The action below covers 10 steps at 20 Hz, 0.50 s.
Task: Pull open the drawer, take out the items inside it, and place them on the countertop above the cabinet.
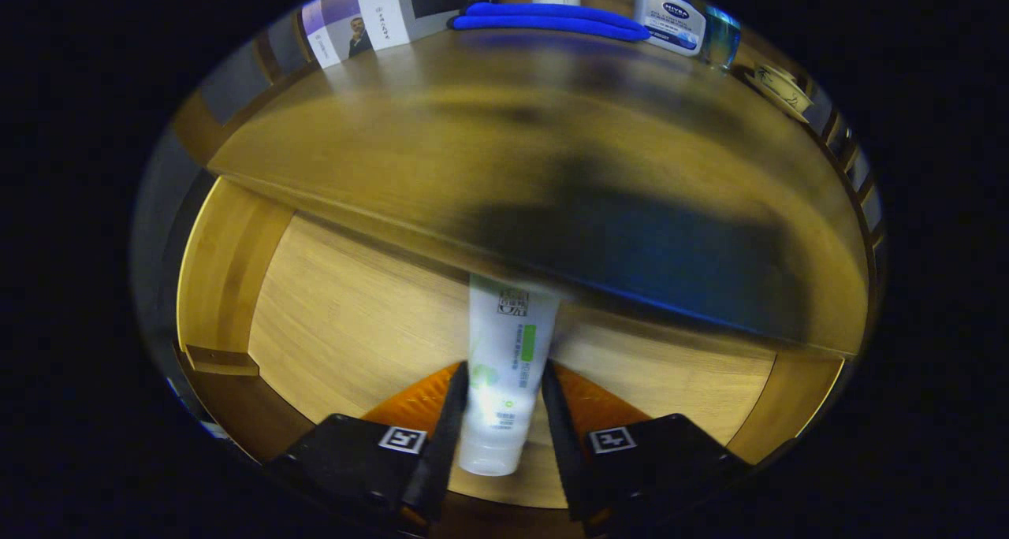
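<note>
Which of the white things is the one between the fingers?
The white tube with the green patch, in the open drawer. The hand-held gripper squeezes it on both sides. The white tub sits far back on the countertop.

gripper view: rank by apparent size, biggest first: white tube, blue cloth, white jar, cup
1. white tube, between the gripper fingers, seemingly clamped; nearness inflates it
2. blue cloth, far back on the countertop
3. white jar
4. cup; close to the jar, so that order is unsure

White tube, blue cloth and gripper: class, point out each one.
white tube [504, 366], gripper view, label midsection.
blue cloth [552, 17], gripper view, folded top.
gripper [504, 381], gripper view, midway between fingertips.
</note>
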Available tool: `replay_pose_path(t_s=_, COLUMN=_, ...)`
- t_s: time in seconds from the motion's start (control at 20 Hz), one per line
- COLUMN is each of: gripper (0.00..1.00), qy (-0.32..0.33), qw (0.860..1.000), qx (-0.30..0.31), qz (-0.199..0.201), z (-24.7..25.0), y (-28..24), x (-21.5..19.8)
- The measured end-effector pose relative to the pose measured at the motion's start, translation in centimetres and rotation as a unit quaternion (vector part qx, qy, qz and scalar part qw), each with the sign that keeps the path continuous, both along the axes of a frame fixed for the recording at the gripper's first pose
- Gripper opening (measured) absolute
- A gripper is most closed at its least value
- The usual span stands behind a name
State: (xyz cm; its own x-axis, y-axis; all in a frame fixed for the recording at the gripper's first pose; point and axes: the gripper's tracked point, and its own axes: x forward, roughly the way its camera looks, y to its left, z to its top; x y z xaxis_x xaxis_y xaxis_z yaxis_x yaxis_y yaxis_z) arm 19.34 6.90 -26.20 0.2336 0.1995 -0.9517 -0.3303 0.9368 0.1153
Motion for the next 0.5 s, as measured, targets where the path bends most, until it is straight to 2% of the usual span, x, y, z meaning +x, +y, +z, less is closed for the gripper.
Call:
replay_pose_path(t_s=0.1, gripper=0.47, qy=0.014, qw=1.000, qx=0.020, qz=0.003, z=0.8, y=0.7, x=-0.8)
replay_pose_path(t_s=0.5, gripper=0.47, qy=-0.008, qw=0.997, qx=0.074, qz=0.025, z=4.7, y=2.3, x=-2.5)
